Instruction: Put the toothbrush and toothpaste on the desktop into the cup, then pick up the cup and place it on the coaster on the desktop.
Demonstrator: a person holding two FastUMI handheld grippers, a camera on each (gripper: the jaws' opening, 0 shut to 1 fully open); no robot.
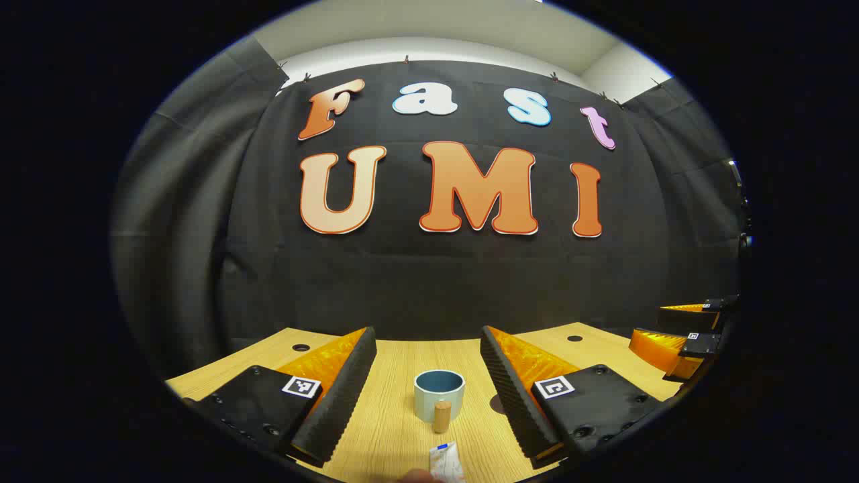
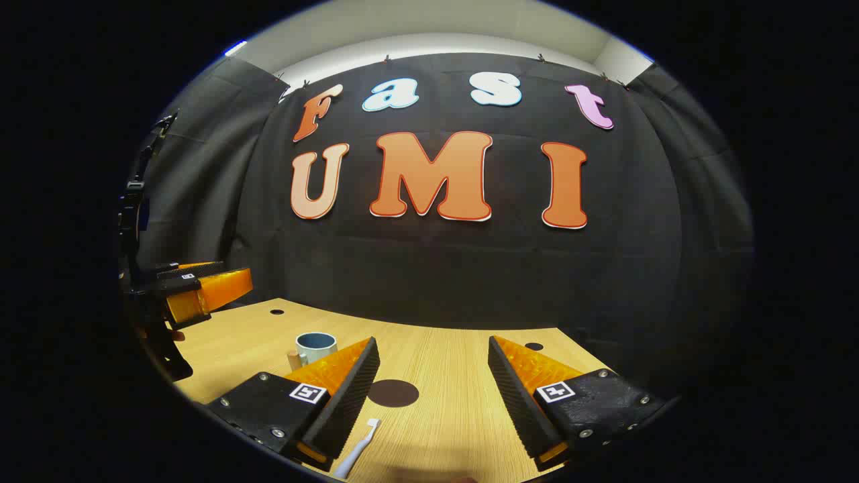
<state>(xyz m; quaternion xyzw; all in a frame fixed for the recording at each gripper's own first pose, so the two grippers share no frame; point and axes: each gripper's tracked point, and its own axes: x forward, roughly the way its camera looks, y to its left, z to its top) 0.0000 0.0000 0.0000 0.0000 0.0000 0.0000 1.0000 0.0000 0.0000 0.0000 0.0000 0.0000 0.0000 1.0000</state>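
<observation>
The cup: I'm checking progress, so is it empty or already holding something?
Empty. The cup stands upright with nothing rising above its rim; the toothpaste and toothbrush lie on the desk.

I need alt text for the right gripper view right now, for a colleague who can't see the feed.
The right gripper, open and empty, hovers over a wooden desktop, with a white toothbrush lying by its left-hand finger and a dark round coaster just beyond. Farther left stands a pale blue cup, and the left gripper hovers at the desk's edge.
</observation>
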